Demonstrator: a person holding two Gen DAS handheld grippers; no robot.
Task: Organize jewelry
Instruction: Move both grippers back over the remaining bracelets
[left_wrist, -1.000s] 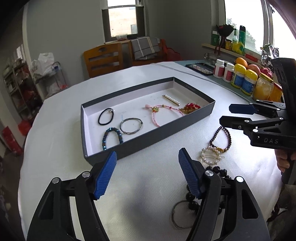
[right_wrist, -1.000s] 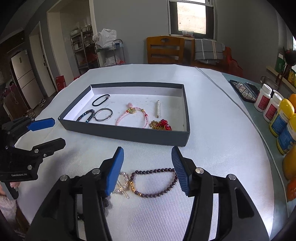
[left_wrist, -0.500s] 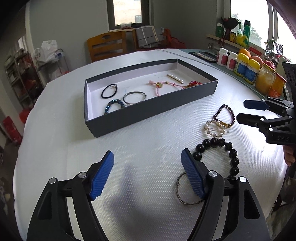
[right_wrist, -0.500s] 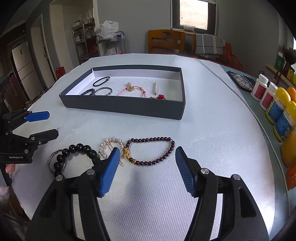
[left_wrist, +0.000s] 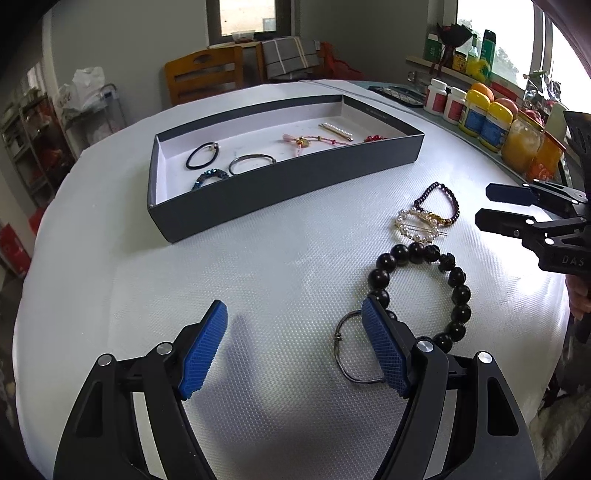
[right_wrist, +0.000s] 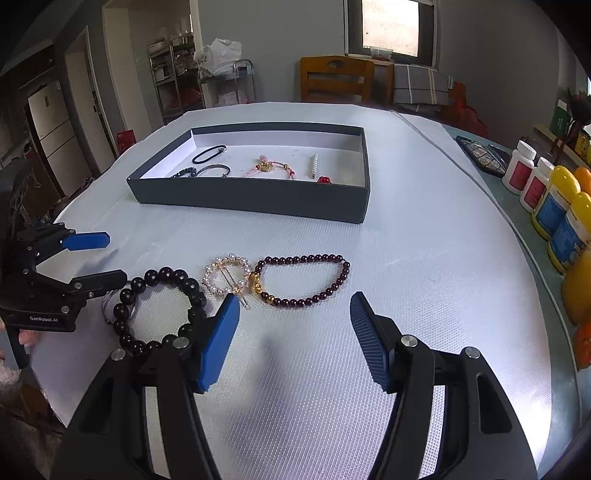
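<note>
**Four loose pieces lie on the cloth, both grippers spread and empty**

A dark grey tray with a white floor sits on the white textured tablecloth. Inside it lie a black hair tie, a blue beaded bracelet, a thin silver bangle, a pink cord bracelet with a gold charm, a pearl hair pin and a small red beaded piece.

On the cloth, nearer the cameras and well apart from the tray, four more pieces lie in a rough row. A dark maroon bracelet of small beads with gold beads at one end touches a round pearl hair clip. Just beside the clip is a bracelet of large glossy black beads, and at its far side a thin wire ring with a grey metal look.

The left gripper hovers over the cloth with its blue-padded fingers wide apart, holding nothing; its right finger overlaps the wire ring in the view. The right gripper is likewise wide and empty, above bare cloth just short of the maroon bracelet.
</note>
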